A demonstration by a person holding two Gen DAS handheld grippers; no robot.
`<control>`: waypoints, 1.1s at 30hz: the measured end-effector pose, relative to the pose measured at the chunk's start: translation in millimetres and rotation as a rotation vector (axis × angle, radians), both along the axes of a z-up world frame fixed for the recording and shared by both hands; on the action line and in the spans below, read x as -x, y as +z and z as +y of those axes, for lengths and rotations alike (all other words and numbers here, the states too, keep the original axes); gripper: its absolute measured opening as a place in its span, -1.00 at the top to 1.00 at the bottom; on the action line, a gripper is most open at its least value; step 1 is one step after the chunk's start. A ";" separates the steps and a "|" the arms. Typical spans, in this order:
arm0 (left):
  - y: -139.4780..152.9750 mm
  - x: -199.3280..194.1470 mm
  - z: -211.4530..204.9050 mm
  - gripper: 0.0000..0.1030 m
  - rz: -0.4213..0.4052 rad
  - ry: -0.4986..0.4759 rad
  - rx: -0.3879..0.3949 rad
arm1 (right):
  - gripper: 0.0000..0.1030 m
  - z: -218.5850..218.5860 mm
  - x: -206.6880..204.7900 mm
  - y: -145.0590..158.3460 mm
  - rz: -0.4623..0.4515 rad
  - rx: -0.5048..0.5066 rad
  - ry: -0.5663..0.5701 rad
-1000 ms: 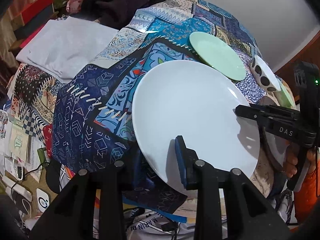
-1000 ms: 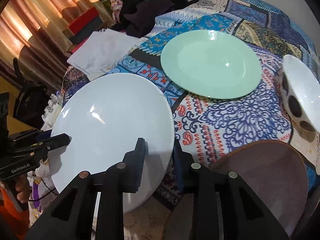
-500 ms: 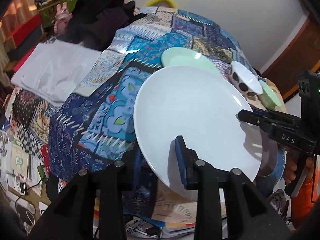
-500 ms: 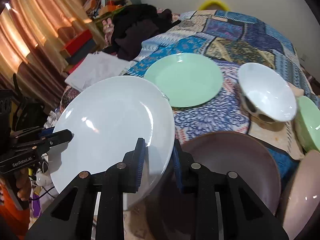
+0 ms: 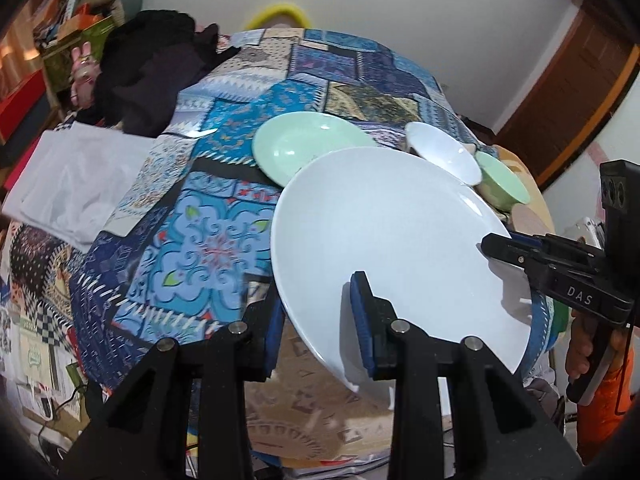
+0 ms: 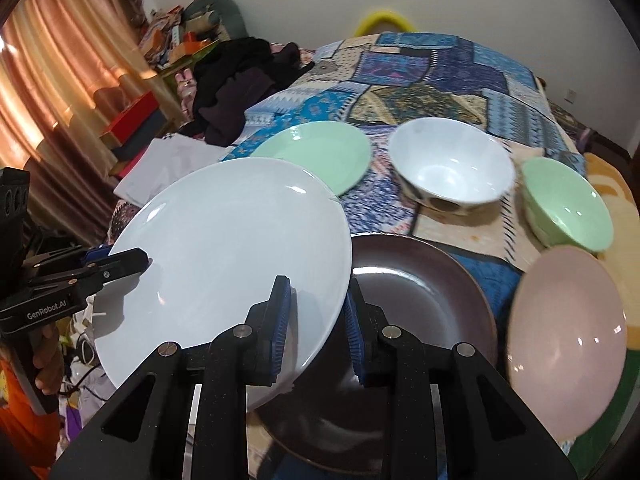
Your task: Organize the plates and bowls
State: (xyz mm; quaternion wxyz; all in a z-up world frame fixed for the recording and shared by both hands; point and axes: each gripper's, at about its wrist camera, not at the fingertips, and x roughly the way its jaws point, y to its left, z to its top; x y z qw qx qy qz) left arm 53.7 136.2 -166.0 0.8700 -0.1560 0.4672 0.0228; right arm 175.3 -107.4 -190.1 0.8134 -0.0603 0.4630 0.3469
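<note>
A large white plate (image 5: pixel 400 248) hangs tilted above the patterned bedspread (image 5: pixel 200 240), held at opposite rims. My left gripper (image 5: pixel 318 300) is shut on its near edge. My right gripper (image 6: pixel 316 292) is shut on the other edge of the white plate (image 6: pixel 224 256), over a brown plate (image 6: pixel 420 292). In each wrist view the other gripper is seen clamped on the far rim. Behind lie a green plate (image 6: pixel 316 152), a white spotted bowl (image 6: pixel 448 164), a green bowl (image 6: pixel 568 204) and a pink dish (image 6: pixel 568 336).
A heap of black clothes (image 6: pixel 240 80) and a folded white cloth (image 5: pixel 76 184) lie on the bed's far left side. Curtains (image 6: pixel 52 80) and cluttered shelves stand beyond. A wooden door (image 5: pixel 568 92) is at the right. A person's hand grips each handle.
Both grippers have risen and moved across the bed with the white plate still clamped. The plate now hangs over the brown plate, and the bowls and pink dish have come into view.
</note>
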 end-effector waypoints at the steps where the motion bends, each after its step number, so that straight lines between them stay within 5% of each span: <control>1: 0.4 -1.7 -3.0 0.38 -0.001 -0.008 -0.001 | 0.53 -4.3 0.1 0.0 0.000 -0.001 -0.008; 19: -19.3 -33.5 -67.0 0.38 0.054 -0.162 0.010 | 0.53 -72.5 3.2 -23.7 0.064 0.004 -0.152; 33: -46.6 -48.1 -85.6 0.38 0.120 -0.205 0.013 | 0.53 -86.0 0.5 -41.4 0.117 0.019 -0.183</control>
